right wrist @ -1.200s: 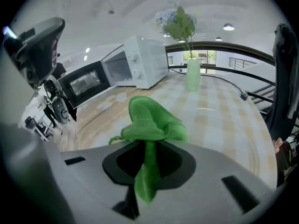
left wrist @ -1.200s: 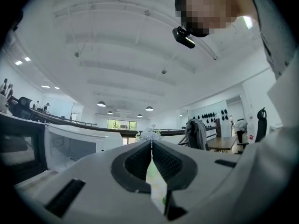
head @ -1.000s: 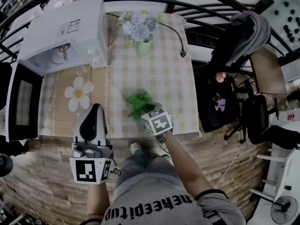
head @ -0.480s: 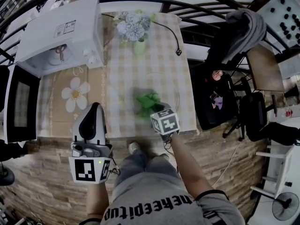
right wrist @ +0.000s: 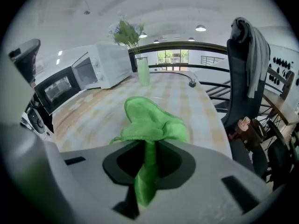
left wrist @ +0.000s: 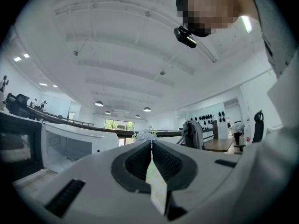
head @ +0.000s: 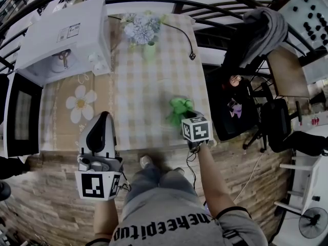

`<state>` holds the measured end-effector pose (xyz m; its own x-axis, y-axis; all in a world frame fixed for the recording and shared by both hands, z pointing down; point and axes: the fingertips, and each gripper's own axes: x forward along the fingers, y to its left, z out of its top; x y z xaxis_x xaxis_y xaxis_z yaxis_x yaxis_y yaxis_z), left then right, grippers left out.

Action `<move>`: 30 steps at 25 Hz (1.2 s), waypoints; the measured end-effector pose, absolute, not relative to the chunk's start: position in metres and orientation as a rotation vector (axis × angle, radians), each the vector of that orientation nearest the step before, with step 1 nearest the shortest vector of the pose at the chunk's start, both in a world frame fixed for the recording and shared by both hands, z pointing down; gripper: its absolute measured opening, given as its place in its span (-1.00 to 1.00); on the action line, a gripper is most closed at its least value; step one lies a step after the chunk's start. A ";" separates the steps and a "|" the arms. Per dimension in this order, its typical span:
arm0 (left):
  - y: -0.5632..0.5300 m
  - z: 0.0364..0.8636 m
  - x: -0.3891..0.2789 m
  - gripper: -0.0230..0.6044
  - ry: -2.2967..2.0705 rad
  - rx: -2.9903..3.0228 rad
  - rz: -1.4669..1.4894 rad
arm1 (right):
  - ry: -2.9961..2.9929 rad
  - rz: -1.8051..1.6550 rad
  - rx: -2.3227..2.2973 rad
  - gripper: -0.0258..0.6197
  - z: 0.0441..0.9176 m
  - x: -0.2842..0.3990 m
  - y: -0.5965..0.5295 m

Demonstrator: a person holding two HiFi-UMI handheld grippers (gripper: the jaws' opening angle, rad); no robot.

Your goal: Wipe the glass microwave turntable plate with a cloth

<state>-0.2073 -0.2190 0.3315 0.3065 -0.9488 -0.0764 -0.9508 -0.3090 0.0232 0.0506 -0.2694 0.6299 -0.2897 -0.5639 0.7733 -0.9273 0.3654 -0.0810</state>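
Near the right edge of the table (head: 154, 70), I have my right gripper (right wrist: 148, 148) low over the checked covering. Its jaws are pressed together on a fold of the green cloth (right wrist: 152, 120). The rest of the cloth bunches out ahead of the jaws and lies on the surface.

The glass turntable plate (right wrist: 93, 120) is hard to pick out because it is clear. I read it only from faint curved lines left of the cloth, so I judge that the cloth rests on the plate's right side, close to the table's right edge. I cannot tell where the rim runs on the right.

My left gripper (head: 101, 119) is well apart from all this, held off the near edge of the table and pointing up at the ceiling. Its jaws are closed. A thin pale sliver (left wrist: 156, 185) shows along their seam, and I cannot say what it is.

The microwave (head: 61, 40) stands at the far left with its door open, and a vase of flowers (head: 143, 32) stands at the far side.

I take this to be the wiping step itself, at the right end of a stroke. The next move, as I see it, calls for a sweep leftward across the glass with the cloth kept pressed down. It needs light pressure, since nothing steadies the plate and it might slide.
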 end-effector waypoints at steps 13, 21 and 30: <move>-0.215 0.331 -0.207 -0.89 1.833 -2.521 0.124 | -1.882 0.708 1.356 -0.74 0.625 0.083 -0.267; -0.211 0.331 -0.206 -0.89 1.838 -2.517 0.124 | -2.142 0.734 1.090 -0.73 0.606 -0.036 -0.235; -0.203 0.330 -0.209 -0.89 1.858 -2.504 0.117 | -2.148 0.680 0.964 -0.73 0.626 -0.072 -0.217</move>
<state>-0.2094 -0.2031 0.3303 0.2878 -0.9549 -0.0728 -0.9565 -0.2904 0.0276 -0.0723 -0.2174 0.6265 -0.4967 -0.4339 0.7517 -0.7875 0.5893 -0.1803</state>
